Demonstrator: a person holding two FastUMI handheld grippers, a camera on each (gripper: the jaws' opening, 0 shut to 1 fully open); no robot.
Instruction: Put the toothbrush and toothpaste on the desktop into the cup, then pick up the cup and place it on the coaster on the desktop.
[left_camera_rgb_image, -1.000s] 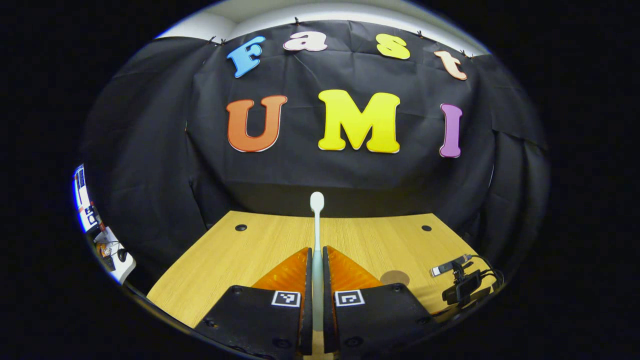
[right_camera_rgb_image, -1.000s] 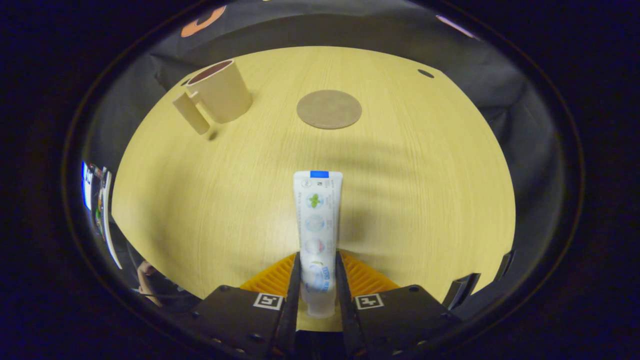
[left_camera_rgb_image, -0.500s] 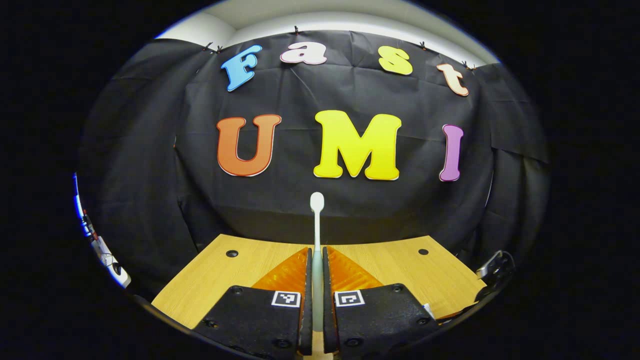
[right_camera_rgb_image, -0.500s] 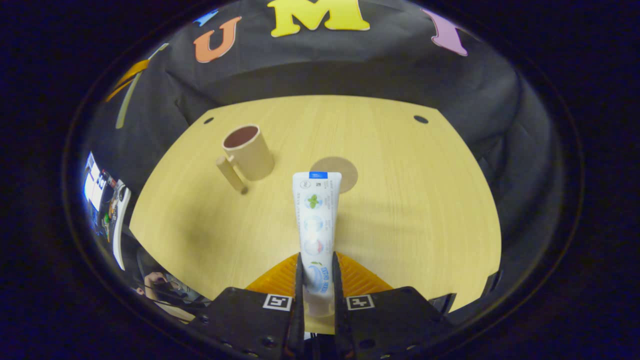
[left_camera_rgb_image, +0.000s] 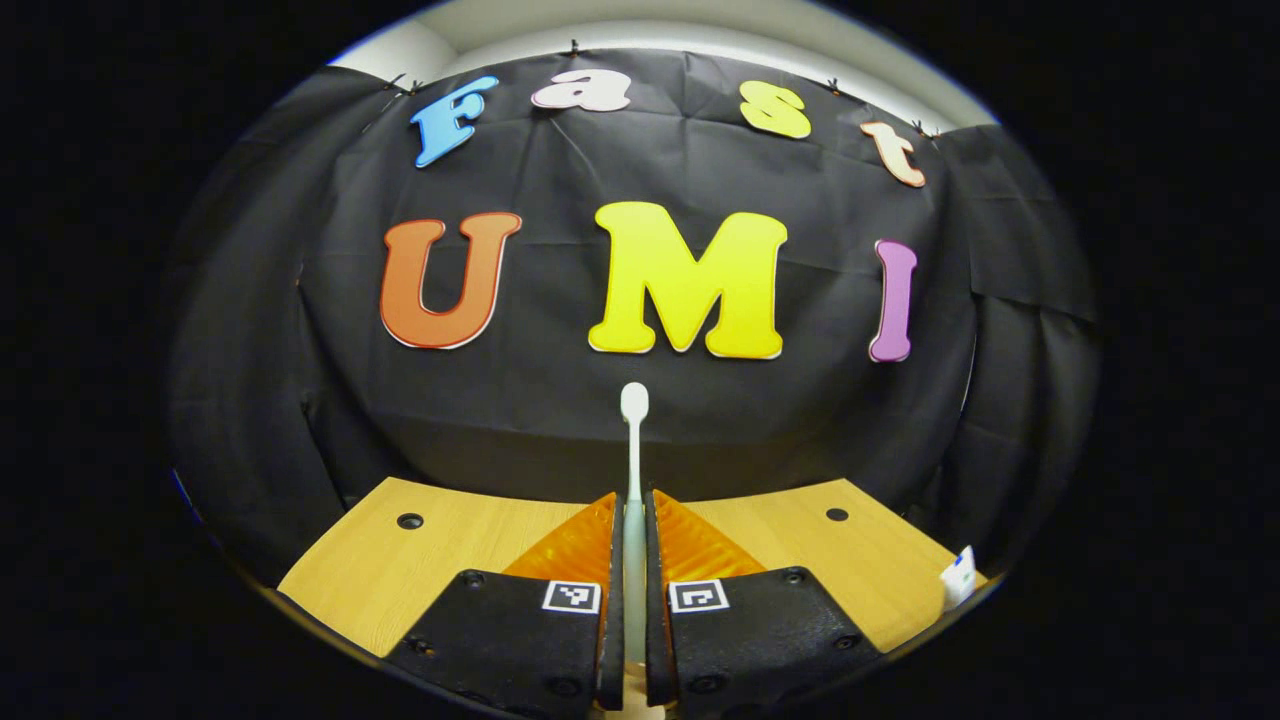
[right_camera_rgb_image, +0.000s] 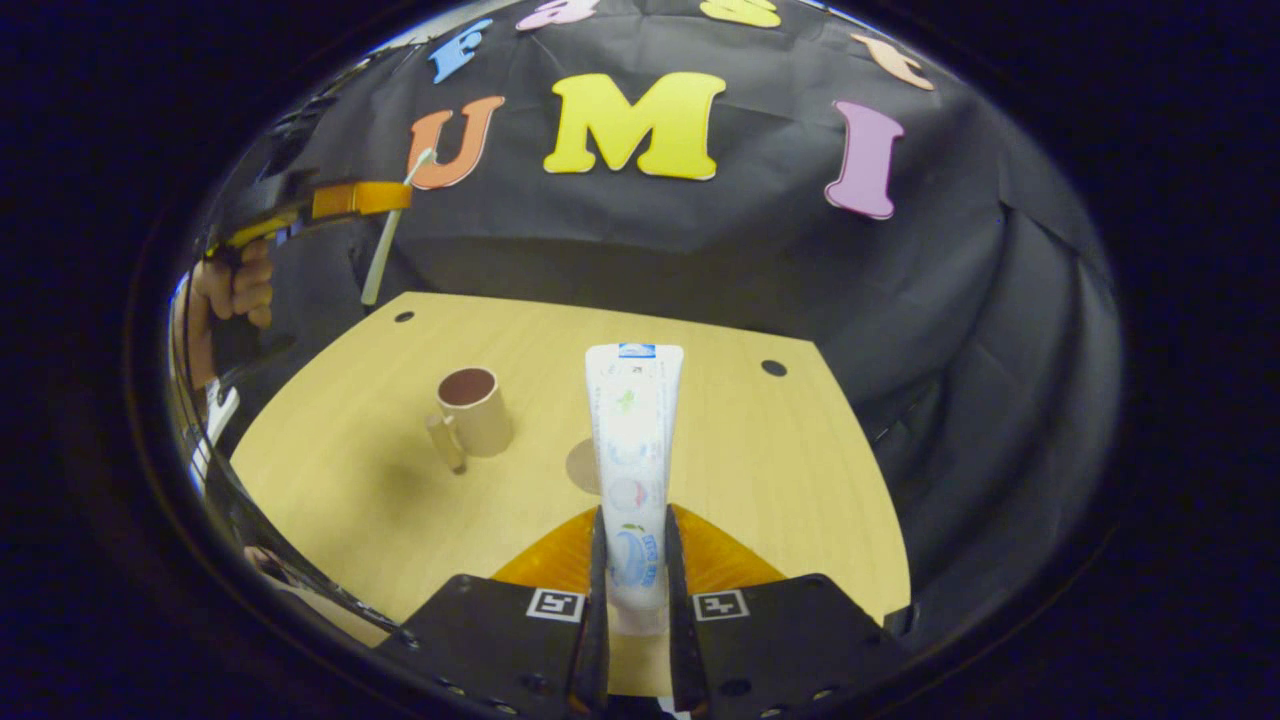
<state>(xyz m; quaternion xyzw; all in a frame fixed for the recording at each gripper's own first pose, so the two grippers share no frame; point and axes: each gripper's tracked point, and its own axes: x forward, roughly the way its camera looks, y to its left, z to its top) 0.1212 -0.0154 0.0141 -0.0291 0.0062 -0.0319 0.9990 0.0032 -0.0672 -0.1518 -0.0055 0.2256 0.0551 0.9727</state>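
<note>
Fingers of left gripper nearly closed, pinched on toothbrush handle from both sides; brush stood upright betw. them, head up against the black cloth, well above tabletop. Same left gripper seen far off in right gripper view, upper left, held by a hand; toothbrush hung tilted through it, head up, handle end down, high over the tabletop's far-left corner, not over the cup.

Fingers of right gripper closed to a narrow gap, clamped on lower part of toothpaste tube, near cap end; flat crimped end w/ blue strip pointed away from camera. Tube lifted clear of tabletop. Small white-and-blue end of toothpaste also peeked in at lower right edge of left gripper view.

Cup stood upright on tabletop, left of centre, handle toward near-left; inside dark brown, nothing seen in it. Coaster flat on tabletop just right of cup, apart from it, partly hidden behind the tube, bare on visible part. Two dark round holes near far corners of tabletop.
</note>
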